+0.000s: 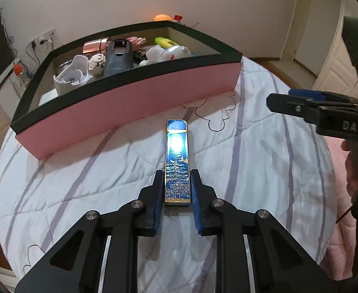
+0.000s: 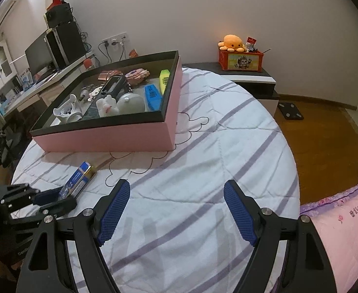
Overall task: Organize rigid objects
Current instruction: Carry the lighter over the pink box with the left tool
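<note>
Left gripper [image 1: 177, 190] is clamped on the near end of the blue lighter [image 1: 177, 158] — both blue pads sit flat against its long side faces, nothing else between them. The lighter's long axis runs straight out from the jaws, in line with the fingers, so most of its length sticks out ahead of the pads toward the pink box [image 1: 130, 107]. It lies on the striped bedsheet [image 1: 252, 171], on or just off the cloth; I can't tell which from here. Its far capped end points at the box's near wall, close to it but not touching. That's the relation the move depends on: the box is dead ahead along the lighter's own axis, and the wall with its dark rim stands higher than the lighter, so I'd judge the free end has to rise over the rim before going forward, or it will butt the pink wall. The grip is far back, so the long overhang may pivot in the pads if the tip catches. Inside the box the clutter — white cup [image 1: 71, 73], dark handset-like device [image 1: 119, 57], white plush [image 1: 164, 53] — fills the left and middle. The right gripper [image 2: 176, 213] stands wide open over bare sheet, holding nothing, off to the side and farther from the lighter. The left is the working hand.
</note>
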Demonstrator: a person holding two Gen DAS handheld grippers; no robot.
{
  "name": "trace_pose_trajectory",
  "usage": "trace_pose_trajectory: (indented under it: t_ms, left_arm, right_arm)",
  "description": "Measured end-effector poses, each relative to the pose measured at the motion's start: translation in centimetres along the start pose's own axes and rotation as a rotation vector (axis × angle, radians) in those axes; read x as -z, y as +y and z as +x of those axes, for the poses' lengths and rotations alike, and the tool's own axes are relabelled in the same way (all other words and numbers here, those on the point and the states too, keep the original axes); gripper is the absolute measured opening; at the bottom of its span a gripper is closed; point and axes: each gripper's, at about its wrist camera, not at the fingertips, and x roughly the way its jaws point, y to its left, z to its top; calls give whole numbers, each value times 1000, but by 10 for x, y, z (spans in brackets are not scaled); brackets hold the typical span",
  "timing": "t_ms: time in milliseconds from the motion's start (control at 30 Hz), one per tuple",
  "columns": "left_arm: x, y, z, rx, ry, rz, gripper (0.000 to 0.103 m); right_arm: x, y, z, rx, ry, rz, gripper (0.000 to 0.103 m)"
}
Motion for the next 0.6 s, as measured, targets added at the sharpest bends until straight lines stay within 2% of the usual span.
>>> trace_pose_trajectory:
  t_ms: [133, 267, 433, 600]
  left_arm:
    - [-7, -4, 5, -29, -5, 20, 24]
    - [-15, -8, 8, -65, -19, 43, 20]
    - [-25, 3, -30, -46, -115, 41, 20]
    - [-55, 24, -71, -92, -220, 53, 21]
  right_arm:
    - [-6, 1, 4, 12, -4, 14, 81]
    - [-16, 2, 7, 27, -12, 17, 81]
    - [-32, 7, 0, 19, -54, 1, 81]
    - [-50, 13, 4, 8, -71, -1, 81]
